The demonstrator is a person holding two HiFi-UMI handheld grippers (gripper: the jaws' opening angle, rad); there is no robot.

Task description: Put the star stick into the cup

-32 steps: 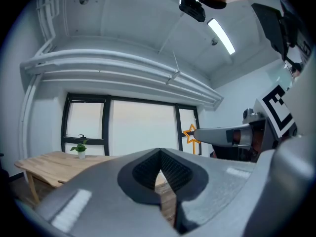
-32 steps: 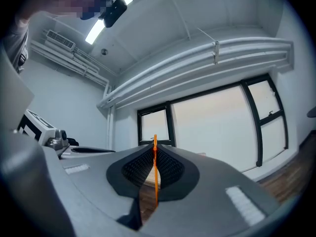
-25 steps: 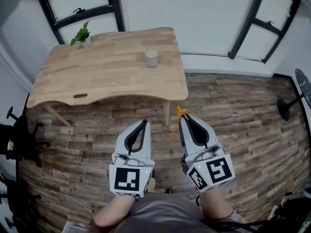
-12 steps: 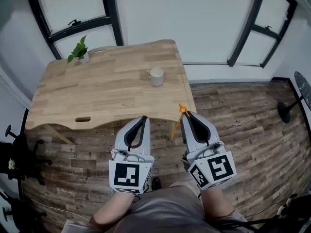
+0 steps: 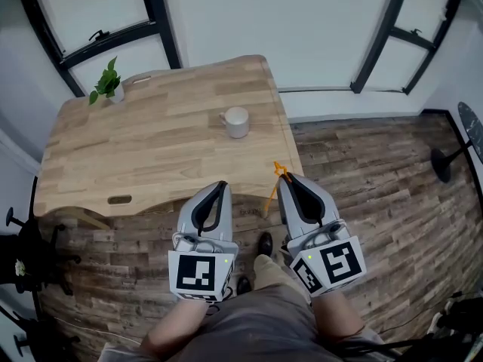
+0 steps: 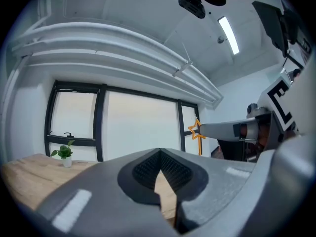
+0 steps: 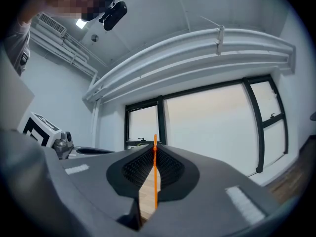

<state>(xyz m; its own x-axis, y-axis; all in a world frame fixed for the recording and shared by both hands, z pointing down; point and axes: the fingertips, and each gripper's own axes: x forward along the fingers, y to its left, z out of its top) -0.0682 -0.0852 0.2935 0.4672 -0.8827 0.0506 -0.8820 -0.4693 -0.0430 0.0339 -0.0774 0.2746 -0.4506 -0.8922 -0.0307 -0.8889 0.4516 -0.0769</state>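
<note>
Wood-plank floor (image 5: 377, 164) under white walls, with two black-framed windows (image 5: 102, 21).

- Table (image 5: 136, 157), one: pale wood. Its near edge lies right at the tips of both grippers in the head view.
- Cup (image 5: 237, 122), one: white, upright, on the table's right half, near the right edge and well apart from the plant.
- Potted plant (image 5: 106, 87), one: at the far left corner of the table.
- Star stick (image 5: 276, 181), one: orange, well short of the cup. The star shows just past the jaw tips and the shaft slants down between the two grippers.
- Left gripper (image 5: 219, 186), one: jaws pressed together, nothing between them.
- Right gripper (image 5: 284, 179), one: jaws closed on the star stick's shaft.
- Shoes (image 5: 264, 243), two: dark, on the floor between the grippers.

Open planks run along the table's right side. Dark chair legs (image 5: 23, 236) stand at the left margin.
</note>
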